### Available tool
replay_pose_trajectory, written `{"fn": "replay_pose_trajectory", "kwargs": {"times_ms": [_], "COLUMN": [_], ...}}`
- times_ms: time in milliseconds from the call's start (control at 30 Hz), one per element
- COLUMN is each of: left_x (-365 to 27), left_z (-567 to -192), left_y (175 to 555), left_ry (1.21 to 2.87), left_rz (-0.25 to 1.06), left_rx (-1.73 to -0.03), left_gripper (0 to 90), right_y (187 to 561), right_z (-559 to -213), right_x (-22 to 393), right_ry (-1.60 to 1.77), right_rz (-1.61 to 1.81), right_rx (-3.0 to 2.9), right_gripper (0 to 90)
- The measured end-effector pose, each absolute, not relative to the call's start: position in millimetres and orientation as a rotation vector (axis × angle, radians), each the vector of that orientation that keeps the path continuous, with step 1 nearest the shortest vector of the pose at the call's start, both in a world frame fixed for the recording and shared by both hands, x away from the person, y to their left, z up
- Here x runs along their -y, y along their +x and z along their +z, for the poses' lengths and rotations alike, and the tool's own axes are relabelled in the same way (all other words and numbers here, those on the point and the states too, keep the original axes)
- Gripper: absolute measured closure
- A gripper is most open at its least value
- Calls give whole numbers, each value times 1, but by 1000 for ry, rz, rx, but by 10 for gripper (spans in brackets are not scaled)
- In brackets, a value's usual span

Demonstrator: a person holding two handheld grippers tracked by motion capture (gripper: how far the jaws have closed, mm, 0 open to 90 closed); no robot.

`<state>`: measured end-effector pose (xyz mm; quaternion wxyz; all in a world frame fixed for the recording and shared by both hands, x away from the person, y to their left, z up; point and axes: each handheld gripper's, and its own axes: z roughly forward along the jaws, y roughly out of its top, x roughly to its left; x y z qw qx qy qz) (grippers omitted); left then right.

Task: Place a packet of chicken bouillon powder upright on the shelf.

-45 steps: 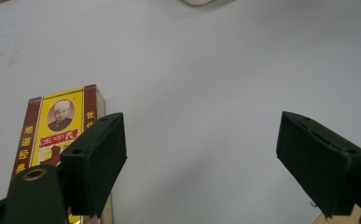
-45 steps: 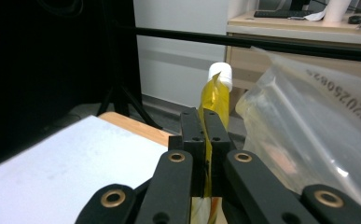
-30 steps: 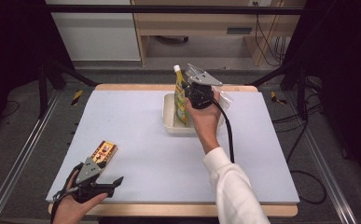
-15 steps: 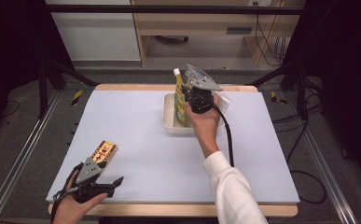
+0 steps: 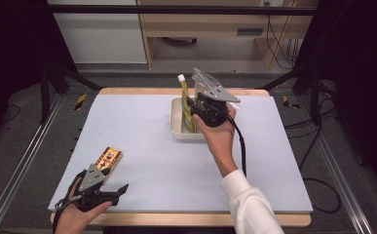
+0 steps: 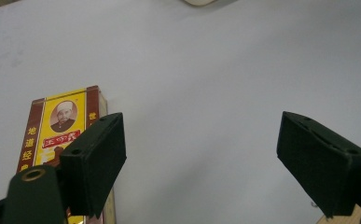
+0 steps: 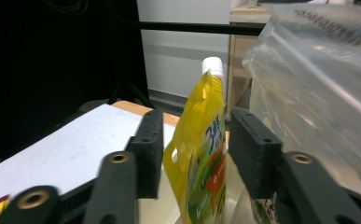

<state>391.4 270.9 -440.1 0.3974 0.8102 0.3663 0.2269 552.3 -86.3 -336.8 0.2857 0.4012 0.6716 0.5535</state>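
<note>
Yellow plastic catches the eye first: a tall stand-up pouch [image 5: 186, 105] with a white screw cap stands upright in a shallow cream tray [image 5: 177, 119] near the far middle of the pale grey table [image 5: 147, 146]. The right gripper [image 5: 192, 108], held in the person's right hand, sits level at the pouch. Seen from the right gripper view, its two black fingers [image 7: 149, 149] have just been opening; the pouch [image 7: 201, 149] stands between them with a visible gap on each side, so the pads no longer press on it. Crinkled clear plastic [image 7: 318, 84] fills the right side of that view; what it belongs to is hard to tell.

At the near left corner of the table, the left gripper [image 5: 115, 191] rests low in the person's left hand, fingers [image 6: 94, 163] spread wide with nothing between them. Just beside it lies a flat yellow and red-brown box [image 5: 107, 160] printed with a small portrait.

Judging by how things lie, the pouch seems to be placed in the tray and freshly let go, so that part looks done. What appears left is to draw the right gripper clear without tipping the pouch. The box is not in the tray and is not gripped; it may be next.
</note>
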Motion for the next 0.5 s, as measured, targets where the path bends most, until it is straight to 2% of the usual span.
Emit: {"fn": "replay_pose_trajectory", "kwargs": {"times_ms": [33, 267, 300, 500], "left_x": [-271, -271, -271, -271], "left_z": [-440, -440, -441, -441], "left_y": [391, 392, 392, 392], "left_ry": [2053, 2053, 2052, 2053], "left_rz": [577, 594, 594, 597], "left_rx": [-928, -934, -942, -943], "left_gripper": [151, 142, 139, 126], "right_y": [543, 520, 515, 506], "right_z": [-337, -346, -352, -365], "right_x": [88, 93, 94, 96], "right_ry": [1056, 1022, 1033, 1040], "right_rz": [1466, 1422, 1431, 1396], "right_rx": [-1805, -1853, -1867, -1940], "right_gripper": [491, 386, 347, 278]}}
